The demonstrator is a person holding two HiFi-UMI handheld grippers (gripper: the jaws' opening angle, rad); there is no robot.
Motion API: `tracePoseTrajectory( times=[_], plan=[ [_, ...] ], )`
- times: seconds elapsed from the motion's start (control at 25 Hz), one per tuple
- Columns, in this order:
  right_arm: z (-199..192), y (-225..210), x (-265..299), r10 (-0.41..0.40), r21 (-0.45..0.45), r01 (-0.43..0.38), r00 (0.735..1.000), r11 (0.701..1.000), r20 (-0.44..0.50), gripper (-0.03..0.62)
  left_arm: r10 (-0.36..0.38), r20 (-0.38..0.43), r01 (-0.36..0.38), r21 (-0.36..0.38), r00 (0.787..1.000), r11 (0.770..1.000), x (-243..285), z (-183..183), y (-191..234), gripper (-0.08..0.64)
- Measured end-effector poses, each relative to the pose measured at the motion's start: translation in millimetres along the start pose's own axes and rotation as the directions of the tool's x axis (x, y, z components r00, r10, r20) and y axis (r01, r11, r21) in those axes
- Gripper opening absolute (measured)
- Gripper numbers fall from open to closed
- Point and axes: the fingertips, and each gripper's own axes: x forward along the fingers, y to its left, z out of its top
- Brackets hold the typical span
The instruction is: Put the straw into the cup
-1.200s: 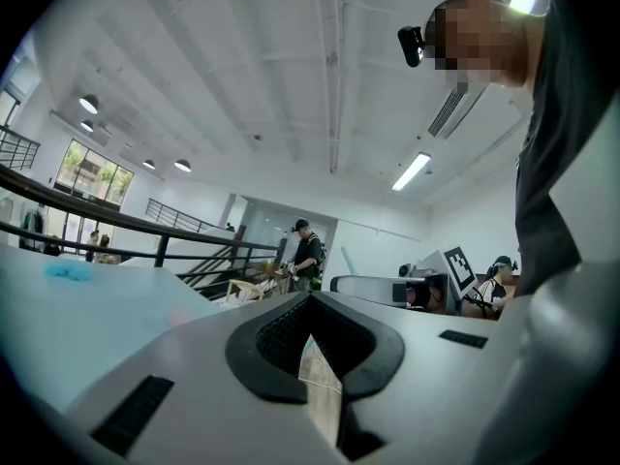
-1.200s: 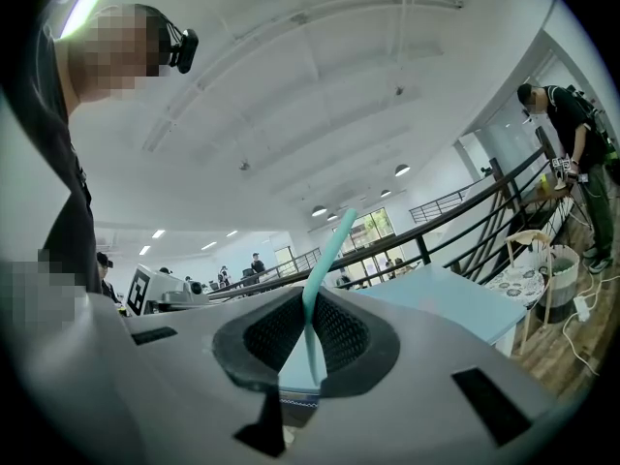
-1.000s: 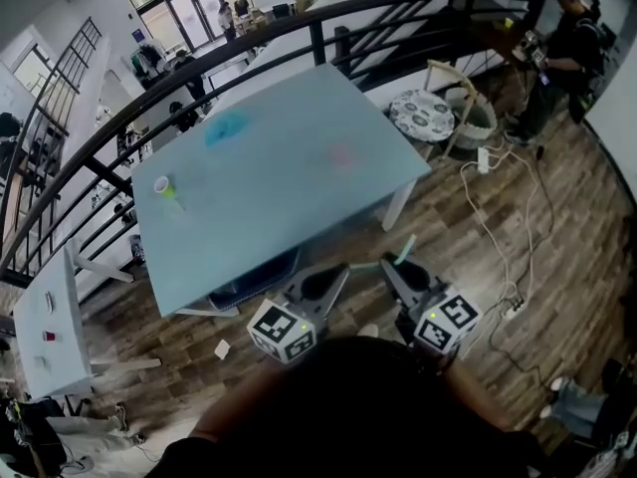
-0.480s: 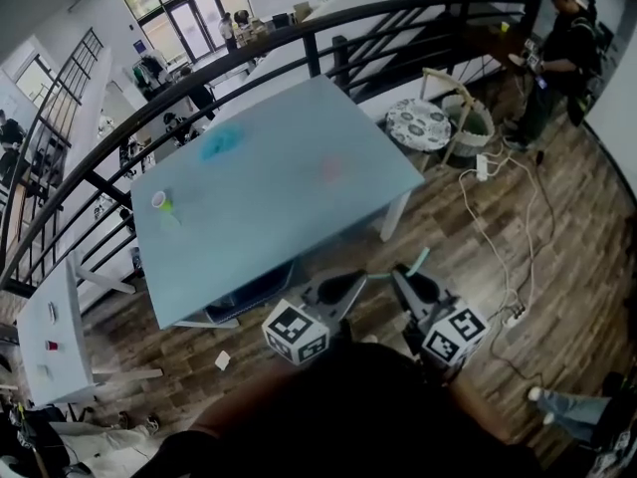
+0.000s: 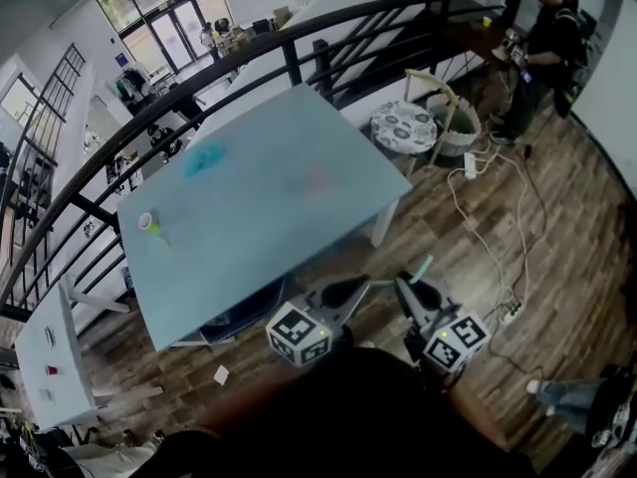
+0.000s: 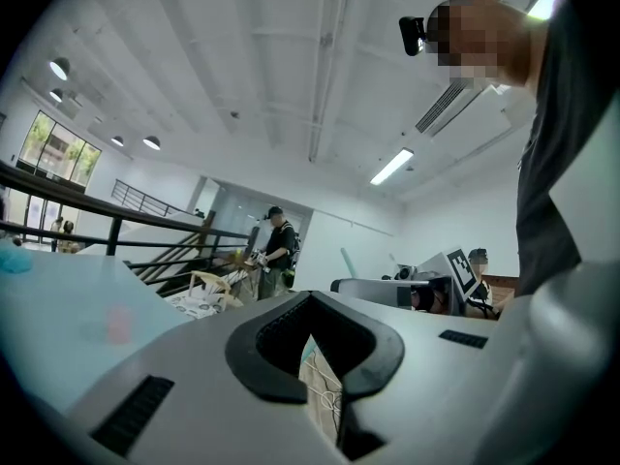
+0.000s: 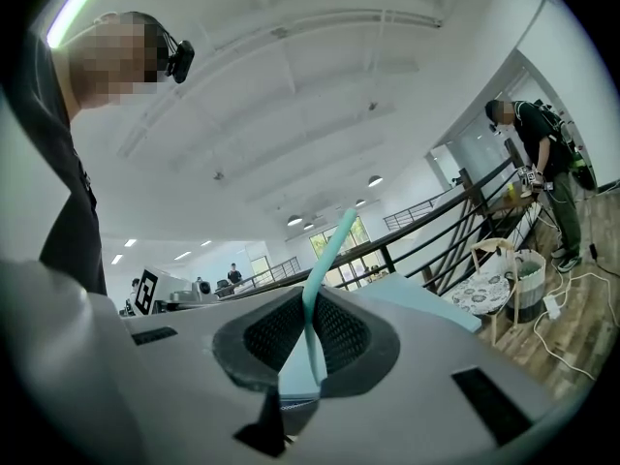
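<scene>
Cup too small, perhaps blurred; straw base hidden.

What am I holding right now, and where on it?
The right gripper is shut on the teal straw, pinching it low on its length; the long end sticks up. The left gripper holds nothing.

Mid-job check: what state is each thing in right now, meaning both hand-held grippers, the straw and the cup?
Right hand-held gripper: shut on the straw.
Straw: gripped, bent at the jaws, long end sticking out.
Left hand-held gripper: jaws together, nothing clearly gripped.
Cup: standing on the table, no straw in it.
</scene>
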Motion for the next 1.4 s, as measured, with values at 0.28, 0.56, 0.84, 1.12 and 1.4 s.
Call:
tracePoseTrajectory(
  times=[0.28, 0.56, 0.84, 1.12, 1.4],
  plan=[
    [7.5, -22.8, 31.5, -0.023, 0.002, 0.023, 1.0, 1.0, -0.016, 0.037, -0.019, -0.006, 0.019, -0.015, 1.0, 1.0, 18.7, 8.5, 34.4, 0.011],
    [19.5, -52.9, 87.2, -0.041, -0.013, 0.041, 0.999, 0.999, -0.014, 0.037, -0.012, 0.01, 0.012, -0.018, 1.0, 1.0, 35.5, 25.2, 98.1, 0.011],
    [46.9, -71.9, 147.5, -0.046, -0.026, 0.046, 0.999, 0.999, -0.003, 0.037, -0.028, 0.023, 0.028, -0.001, 0.999, 1.0, 49.7, 60.6, 157.2, 0.011],
    [60.5, -67.6, 193.4, -0.051, -0.037, 0.051, 0.999, 0.998, -0.001, 0.037, -0.049, 0.041, 0.049, 0.004, 0.998, 0.999, 41.5, 83.9, 197.7, 0.011],
    [52.7, -58.4, 221.1, -0.045, -0.037, 0.044, 0.999, 0.998, -0.026, 0.037, -0.043, 0.052, 0.044, -0.016, 0.998, 0.999, 25.8, 83.4, 222.2, 0.011]
  ],
)
